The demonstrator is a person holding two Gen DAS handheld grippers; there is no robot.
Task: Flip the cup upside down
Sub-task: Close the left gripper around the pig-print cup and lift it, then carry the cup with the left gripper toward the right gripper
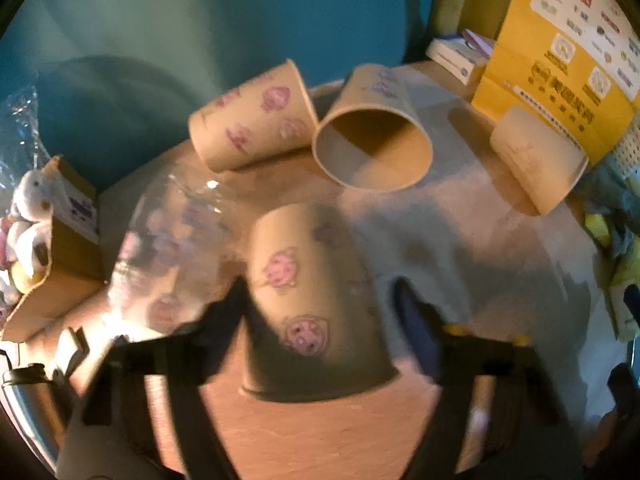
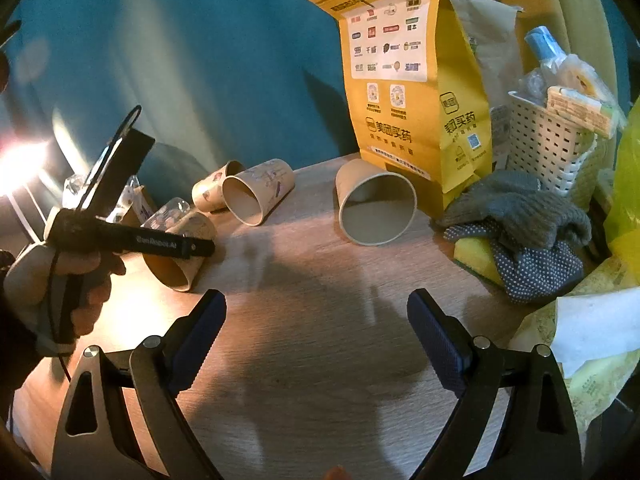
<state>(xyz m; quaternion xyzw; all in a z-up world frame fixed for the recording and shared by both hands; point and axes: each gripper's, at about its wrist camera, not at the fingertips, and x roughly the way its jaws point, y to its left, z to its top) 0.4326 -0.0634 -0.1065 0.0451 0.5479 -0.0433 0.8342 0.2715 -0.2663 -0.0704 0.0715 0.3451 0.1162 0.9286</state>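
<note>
Tan paper cup (image 1: 312,304), pink pig prints, between left hand-held gripper (image 1: 320,312) fingers.

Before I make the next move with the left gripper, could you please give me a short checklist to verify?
1. Pink-print cup sits between the left gripper fingers: ok.
2. Both fingers press on the cup: cannot tell; the view is blurred and the right-hand finger seems to show a gap.
3. Cup is upside down: not ok; the right wrist view shows it on its side.
4. Right gripper is open, empty and away from the cup: ok.
5. Neighbouring cups lie apart from it: ok.
6. Clear plastic item is free of the left-hand finger: cannot tell.
</note>
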